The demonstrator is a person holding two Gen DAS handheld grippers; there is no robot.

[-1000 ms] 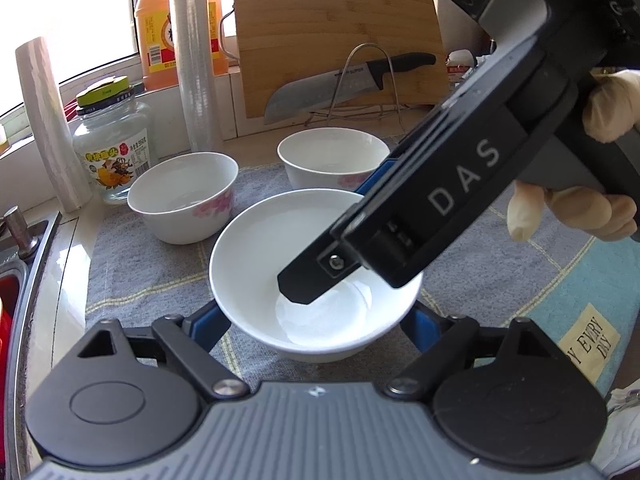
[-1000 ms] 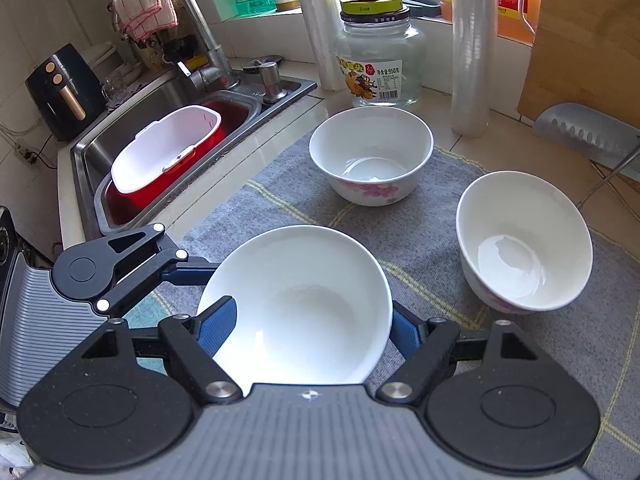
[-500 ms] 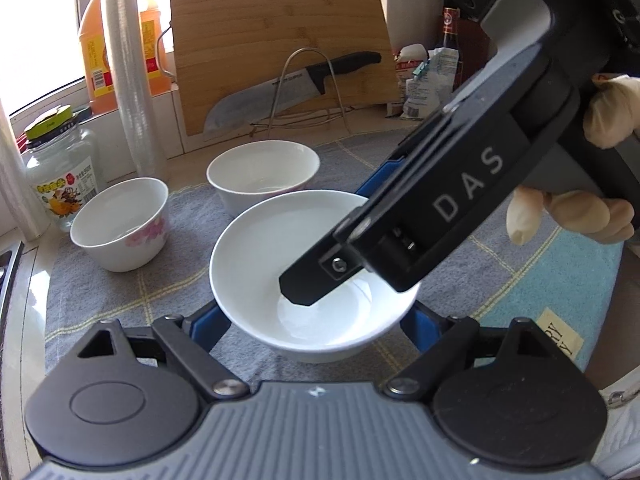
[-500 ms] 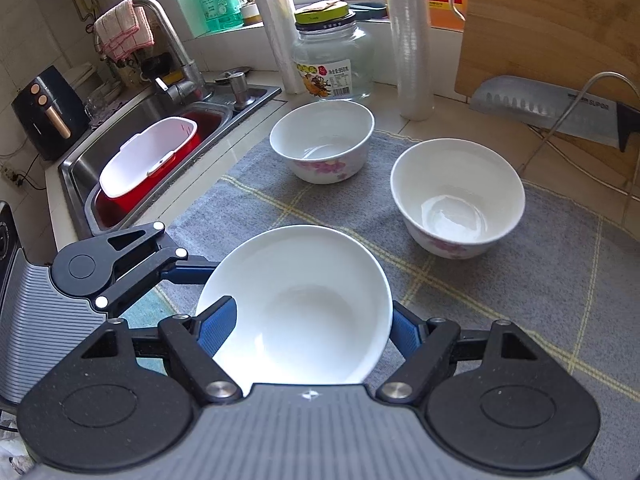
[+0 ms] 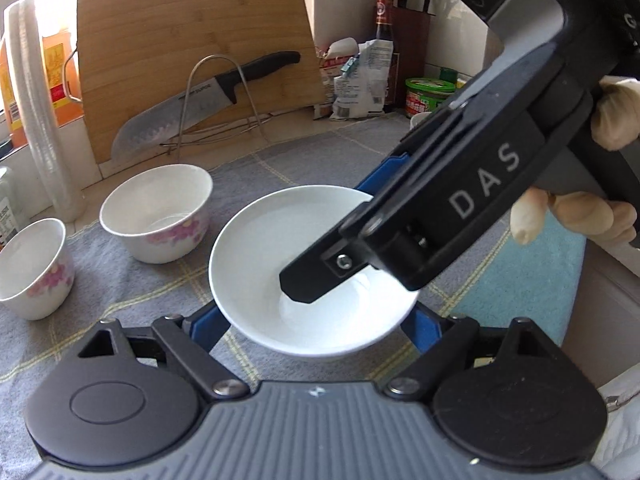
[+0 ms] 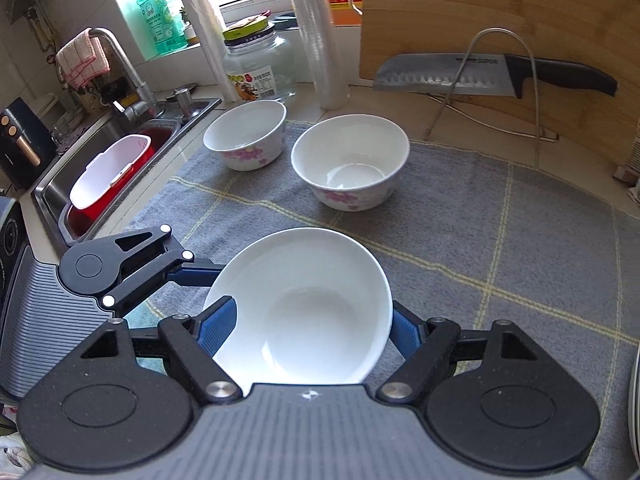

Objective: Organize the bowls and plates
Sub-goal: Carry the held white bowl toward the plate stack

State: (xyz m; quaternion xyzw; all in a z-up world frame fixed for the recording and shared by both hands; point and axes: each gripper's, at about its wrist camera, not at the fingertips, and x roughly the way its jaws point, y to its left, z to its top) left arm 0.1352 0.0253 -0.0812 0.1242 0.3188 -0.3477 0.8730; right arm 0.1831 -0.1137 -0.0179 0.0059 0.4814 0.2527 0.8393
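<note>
**Asker:** Left wrist view — what is showing, and how far along is the sorting?

**Describer:** A plain white bowl (image 5: 312, 268) is sitting in the middle of the frame, above a grey checked mat (image 5: 120, 280) that is covering the desk. The left tool (image 5: 316, 324) is clamping it by the near rim, one blue pad on each side. The right tool (image 5: 384, 204) is reaching in from the right and also gripping this bowl, its blue pads closed on the rim. So both tools are sharing one bowl.

**Asker:** Is anything stacked yet?

**Describer:** Nothing is stacked in view. Two flowered bowls (image 6: 348, 160) are standing apart on the mat beyond, side by side, both upright and empty. I am judging the task as early: the held bowl is awaiting a place, and no plates are clearly showing.

**Asker:** How is the held bowl looking?

**Describer:** It is wide, shallow, glossy, undecorated, and empty, with a faint sheen at the bottom. It is looking slightly tilted in the right wrist view.
</note>
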